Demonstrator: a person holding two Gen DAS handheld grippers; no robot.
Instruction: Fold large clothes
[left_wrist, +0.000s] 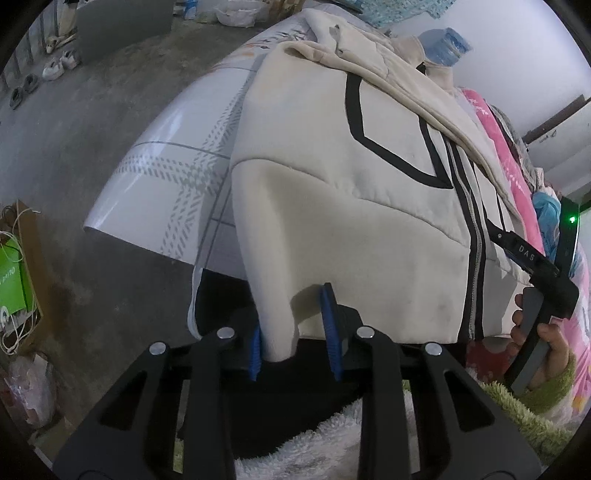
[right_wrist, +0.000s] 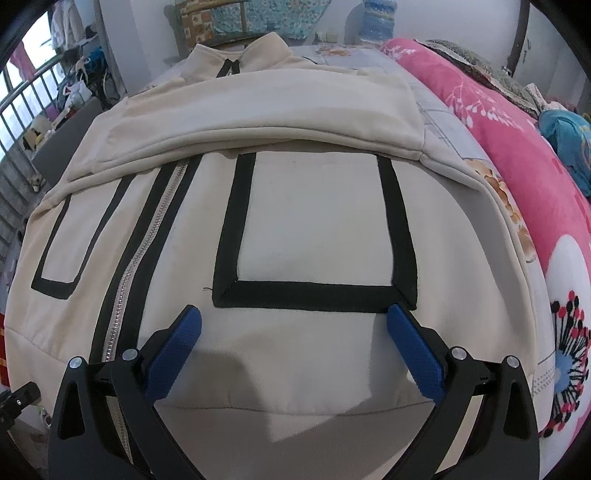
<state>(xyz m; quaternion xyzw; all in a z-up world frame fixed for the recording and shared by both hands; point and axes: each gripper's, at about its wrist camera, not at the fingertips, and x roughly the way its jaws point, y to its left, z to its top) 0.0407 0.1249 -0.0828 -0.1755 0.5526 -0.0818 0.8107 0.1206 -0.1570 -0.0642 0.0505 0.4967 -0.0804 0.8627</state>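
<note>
A cream zip-up jacket (left_wrist: 351, 177) with black stripe trim lies front-up on the bed, a sleeve (right_wrist: 266, 110) folded across its chest. In the left wrist view, my left gripper (left_wrist: 293, 343) sits at the jacket's hem corner, which hangs over the bed's edge. That fold of cloth lies between the jaws against the left pad (left_wrist: 255, 347), with a gap to the right pad (left_wrist: 330, 328). My right gripper (right_wrist: 295, 350) stands wide open just above the hem (right_wrist: 295, 391), below the black-edged pocket (right_wrist: 314, 229). Nothing is pinched in it.
A pink floral quilt (right_wrist: 517, 155) is bunched along the bed's right side. The grey-patterned sheet (left_wrist: 166, 177) covers the left corner, with concrete floor (left_wrist: 92, 110), shoes (left_wrist: 59, 64) and a green box (left_wrist: 13, 280) beyond. A hand (left_wrist: 550, 343) in a green fuzzy sleeve holds the right gripper.
</note>
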